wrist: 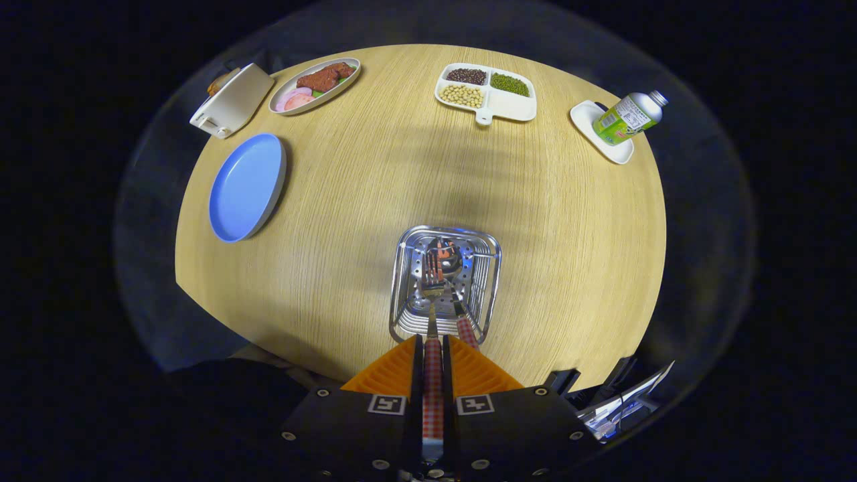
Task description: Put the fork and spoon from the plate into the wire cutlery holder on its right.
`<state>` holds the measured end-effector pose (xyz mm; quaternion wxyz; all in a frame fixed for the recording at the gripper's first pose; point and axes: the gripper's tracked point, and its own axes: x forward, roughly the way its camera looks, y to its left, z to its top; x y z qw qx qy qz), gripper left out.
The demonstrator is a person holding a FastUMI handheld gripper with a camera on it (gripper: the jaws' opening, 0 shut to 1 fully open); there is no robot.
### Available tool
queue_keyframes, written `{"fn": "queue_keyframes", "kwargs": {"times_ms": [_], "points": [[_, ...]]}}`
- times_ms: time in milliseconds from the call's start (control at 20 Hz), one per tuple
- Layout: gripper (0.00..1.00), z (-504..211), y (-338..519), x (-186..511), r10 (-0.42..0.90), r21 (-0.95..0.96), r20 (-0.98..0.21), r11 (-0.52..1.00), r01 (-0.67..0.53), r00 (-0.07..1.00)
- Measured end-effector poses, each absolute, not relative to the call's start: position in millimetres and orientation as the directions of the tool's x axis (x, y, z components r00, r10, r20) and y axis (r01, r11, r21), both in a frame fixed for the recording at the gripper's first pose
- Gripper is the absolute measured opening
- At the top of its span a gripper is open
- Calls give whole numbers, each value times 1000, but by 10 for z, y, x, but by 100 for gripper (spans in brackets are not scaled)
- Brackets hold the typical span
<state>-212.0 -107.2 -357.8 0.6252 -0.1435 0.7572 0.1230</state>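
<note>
My gripper [432,351] is shut on the checked handle of the fork [432,294], whose metal tines point down into the wire cutlery holder [492,281] just ahead of the fingers. The spoon [447,258] stands in the holder beside the fork, its bowl down near the perforated bottom and its checked handle [466,331] leaning against the near rim. The blue plate [245,187] lies far off to the left of the holder on the round wooden table [569,234], with nothing on it.
Beyond the holder, along the table's far side, stand a white box [231,100], an oval dish of meat [315,85], a divided dish of beans [487,94] and a green bottle [629,117] lying on a small white dish.
</note>
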Motion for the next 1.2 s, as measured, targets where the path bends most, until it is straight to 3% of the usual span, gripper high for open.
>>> {"fn": "queue_keyframes", "kwargs": {"times_ms": [300, 500, 750, 850, 1050, 1200], "points": [[22, -3418, -791, -1694, 63, 53, -998, 955, -292, 27], [37, -3097, -521, -1449, 150, 94, -967, 961, -261, 204], [80, -2558, -269, -1061, 217, 127, -873, 966, -225, 437], [88, -2307, -218, -874, 213, 113, -817, 970, -213, 537], [91, -1910, -152, -558, 171, 21, -673, 977, -212, 720], [91, -1696, -45, -482, 173, -24, -607, 972, -236, 776]]}}
